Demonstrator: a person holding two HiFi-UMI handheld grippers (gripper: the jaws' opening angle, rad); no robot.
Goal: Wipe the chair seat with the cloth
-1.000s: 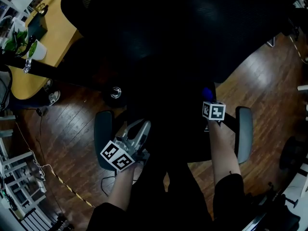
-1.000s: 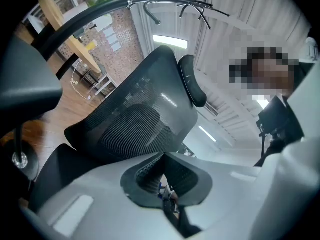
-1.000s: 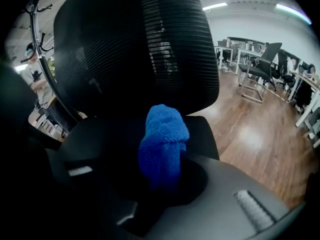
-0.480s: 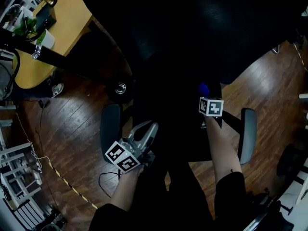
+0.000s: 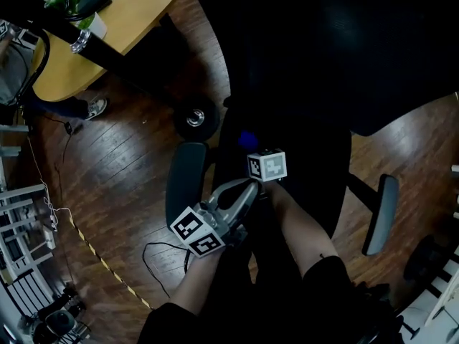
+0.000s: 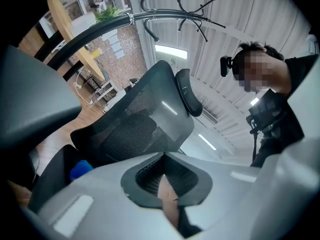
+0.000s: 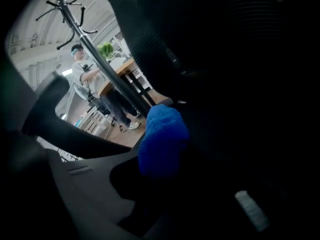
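1. Fingers nearest me: my left gripper [image 6: 165, 176] has its fingers drawn together on nothing. It tilts up toward the chair back [image 6: 145, 119], close beside my right forearm [image 5: 301, 228]. A sideways stroke could knock the two together.
2. My right gripper [image 5: 259, 156] has its fingers clamped on the blue cloth [image 7: 162, 139], low over the chair seat [image 5: 301, 185]. It is too dark to tell whether the cloth touches the seat.
3. That cloth is a bunched wad, so drag on the seat could pull it free, or my bare fingertips could scrape the surface.
4. Its long axis runs along my fingers, with the free end pointing ahead past the tips, toward the seat's left side and the armrest [image 5: 185, 185].
5. Farther off is a caster [image 5: 195, 118]. With nothing bracing the chair, I judge a firm push may roll it away.
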